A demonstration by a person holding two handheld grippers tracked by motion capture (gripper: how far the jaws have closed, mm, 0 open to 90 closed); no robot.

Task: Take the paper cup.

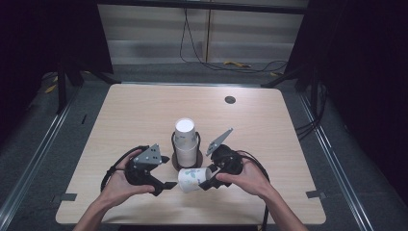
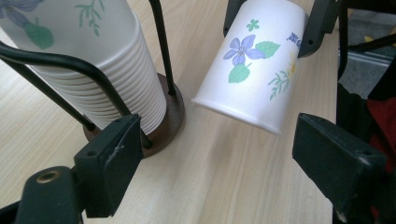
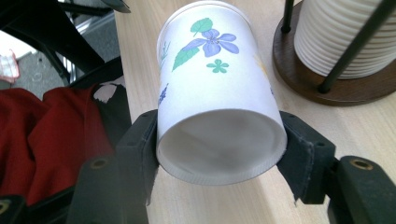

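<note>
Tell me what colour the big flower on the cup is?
Purple-blue with green leaves, on the white cup; the right gripper view shows it best.

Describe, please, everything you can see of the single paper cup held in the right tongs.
The paper cup is white, apparently thin paper, printed with a purple flower, green leaves and small sprigs. It lies roughly on its side, above the wooden table, its recessed base facing the right tongs' camera and its rolled mouth rim pointing away. The right tongs clamp it near the base, one black pad on each side. It hangs just in front of the cup stack in the wire holder, apart from it.
</note>
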